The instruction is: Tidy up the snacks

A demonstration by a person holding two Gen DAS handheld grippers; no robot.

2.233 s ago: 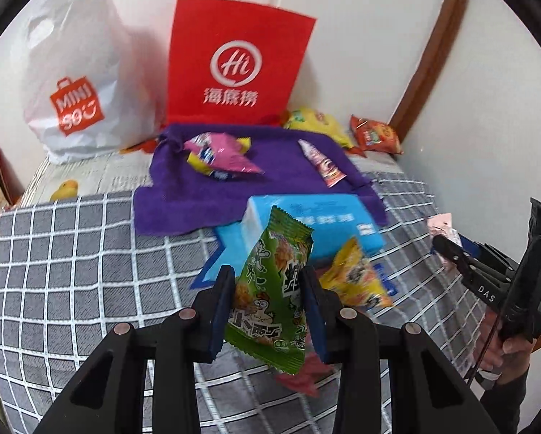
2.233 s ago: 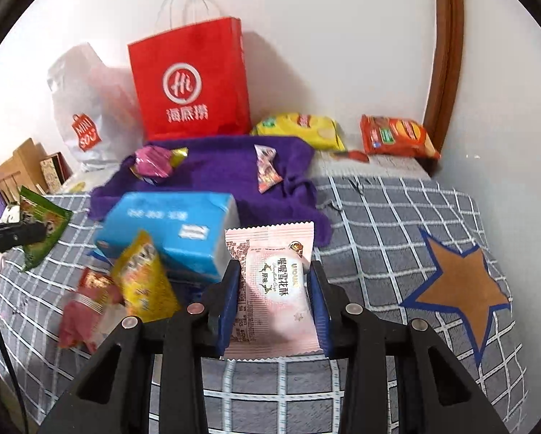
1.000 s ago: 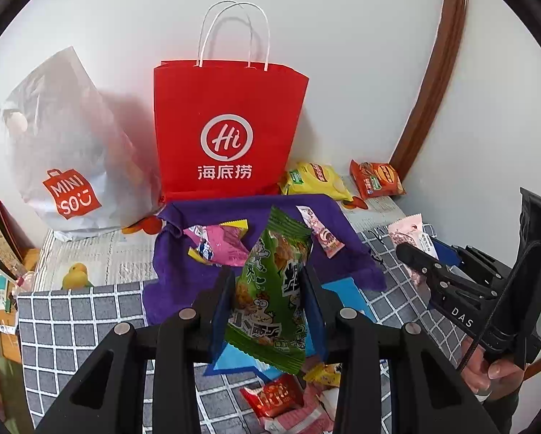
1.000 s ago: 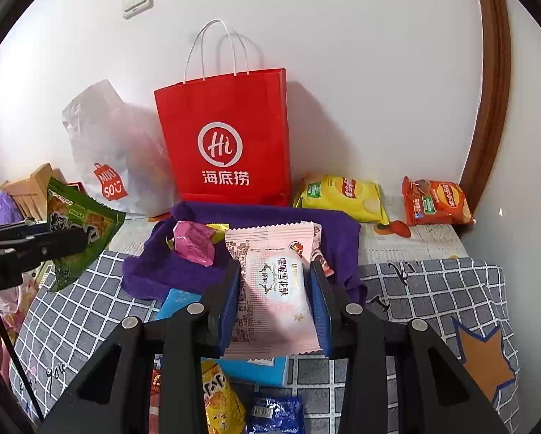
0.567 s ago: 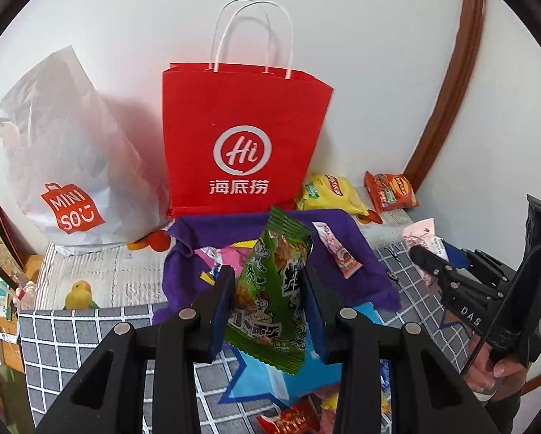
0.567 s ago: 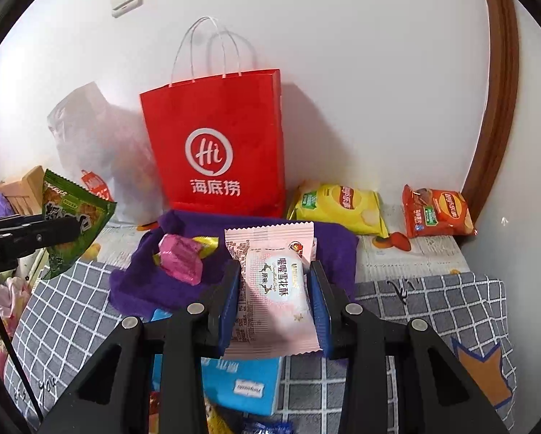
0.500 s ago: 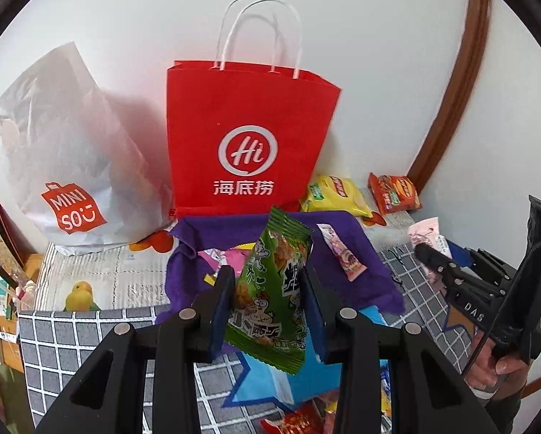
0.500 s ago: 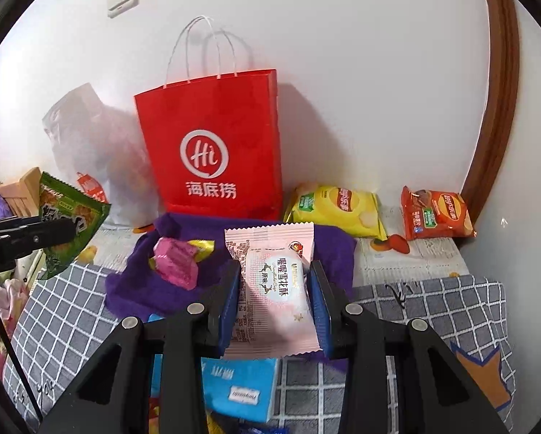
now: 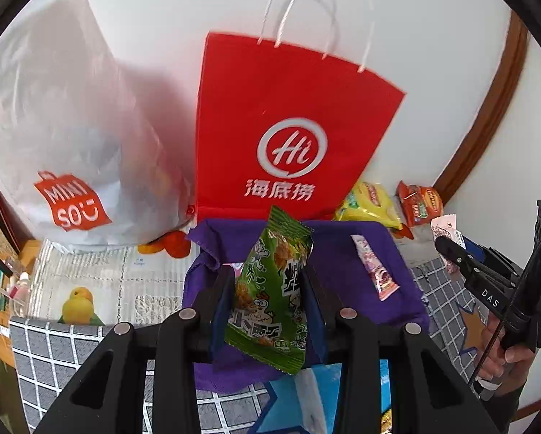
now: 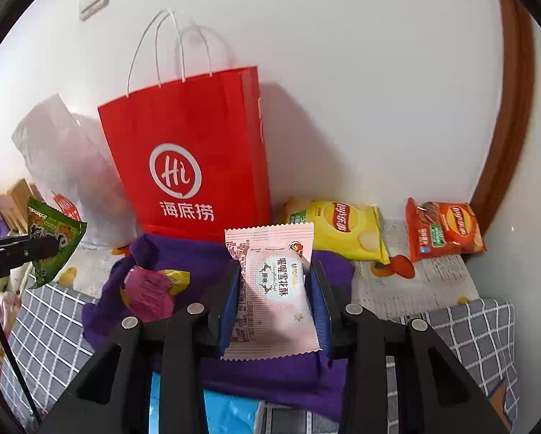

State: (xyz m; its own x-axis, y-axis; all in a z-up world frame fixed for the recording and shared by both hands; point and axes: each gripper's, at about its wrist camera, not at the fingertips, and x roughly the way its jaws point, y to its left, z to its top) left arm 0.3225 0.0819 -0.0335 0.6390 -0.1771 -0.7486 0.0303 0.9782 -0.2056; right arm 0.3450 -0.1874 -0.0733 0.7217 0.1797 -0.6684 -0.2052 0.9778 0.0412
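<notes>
both claws level (each gripping a snack).

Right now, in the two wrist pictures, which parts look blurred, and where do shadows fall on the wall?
Left wrist view: the white plastic bag and red paper bag are smeared by motion blur; the green snack packet stays sharp. Right wrist view: the image is mostly sharp, and the red bag casts a soft shadow on the wall to its right; fisheye bends the brown door frame.
</notes>
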